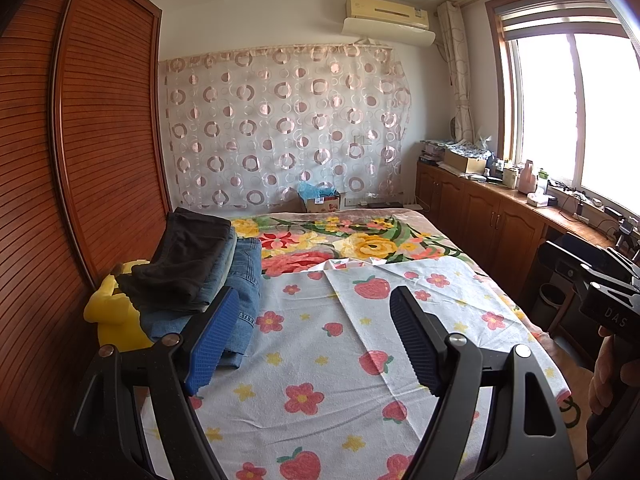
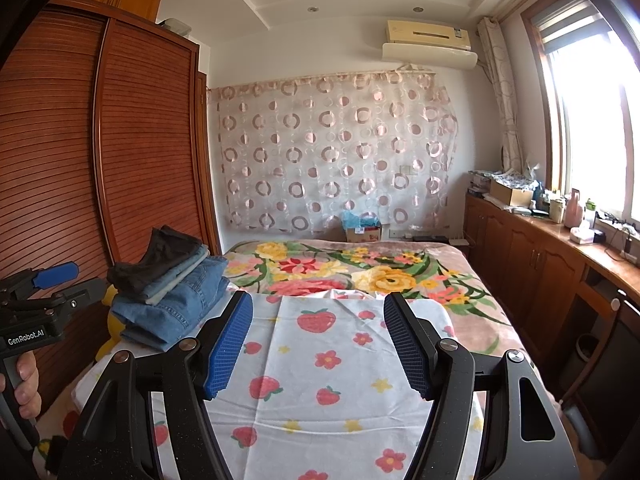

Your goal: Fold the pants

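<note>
A stack of folded pants lies at the bed's left edge: black pants (image 1: 188, 256) (image 2: 160, 260) on top, with blue jeans (image 1: 246, 280) (image 2: 180, 304) among the denim pairs beneath. My left gripper (image 1: 315, 294) hovers open over the strawberry-print sheet (image 1: 320, 344), just right of the stack, and nothing sits between its blue pads (image 1: 214, 340). My right gripper (image 2: 317, 298) is also open and empty above the same sheet (image 2: 320, 364), with the stack off to its left. No unfolded pants are in view.
A yellow plush toy (image 1: 112, 316) is wedged under the stack by the slatted wooden wardrobe (image 1: 80, 160). A floral blanket (image 1: 360, 240) covers the far half of the bed. Cluttered wooden cabinets (image 2: 532, 256) run under the window on the right. A person's hand (image 2: 24, 380) grips a handle.
</note>
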`<state>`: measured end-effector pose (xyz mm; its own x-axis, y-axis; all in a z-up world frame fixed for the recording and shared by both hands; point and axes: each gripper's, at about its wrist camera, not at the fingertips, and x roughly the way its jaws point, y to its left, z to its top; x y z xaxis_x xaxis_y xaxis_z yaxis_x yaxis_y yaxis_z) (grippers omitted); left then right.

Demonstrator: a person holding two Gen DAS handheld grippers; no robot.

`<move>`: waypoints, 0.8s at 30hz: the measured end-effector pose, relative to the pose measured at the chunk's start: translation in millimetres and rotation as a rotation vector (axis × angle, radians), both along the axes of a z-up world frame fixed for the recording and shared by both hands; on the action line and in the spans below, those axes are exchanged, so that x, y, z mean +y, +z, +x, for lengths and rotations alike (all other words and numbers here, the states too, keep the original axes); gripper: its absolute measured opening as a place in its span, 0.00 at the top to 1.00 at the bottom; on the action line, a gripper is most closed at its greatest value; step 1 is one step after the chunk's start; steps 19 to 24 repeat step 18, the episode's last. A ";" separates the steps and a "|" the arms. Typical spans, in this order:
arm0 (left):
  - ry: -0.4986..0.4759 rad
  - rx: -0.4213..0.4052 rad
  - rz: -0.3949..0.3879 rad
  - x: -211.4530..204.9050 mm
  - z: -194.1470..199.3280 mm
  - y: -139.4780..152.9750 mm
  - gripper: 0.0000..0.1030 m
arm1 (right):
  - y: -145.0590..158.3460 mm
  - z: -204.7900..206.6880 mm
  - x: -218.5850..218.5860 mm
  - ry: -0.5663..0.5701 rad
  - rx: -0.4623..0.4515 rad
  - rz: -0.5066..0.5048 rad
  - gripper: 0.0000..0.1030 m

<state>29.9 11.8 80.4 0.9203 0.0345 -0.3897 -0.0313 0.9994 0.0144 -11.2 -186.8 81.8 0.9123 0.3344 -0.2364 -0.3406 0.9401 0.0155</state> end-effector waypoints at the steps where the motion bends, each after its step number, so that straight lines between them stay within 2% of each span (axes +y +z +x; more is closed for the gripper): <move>1: 0.000 0.000 0.000 0.5 -0.1 -0.2 0.24 | 0.0 0.1 0.0 0.000 -0.001 0.000 0.32; 24: 0.000 0.000 0.000 -0.5 -0.2 -0.1 0.24 | -1.0 0.0 -0.2 0.000 0.001 0.001 0.32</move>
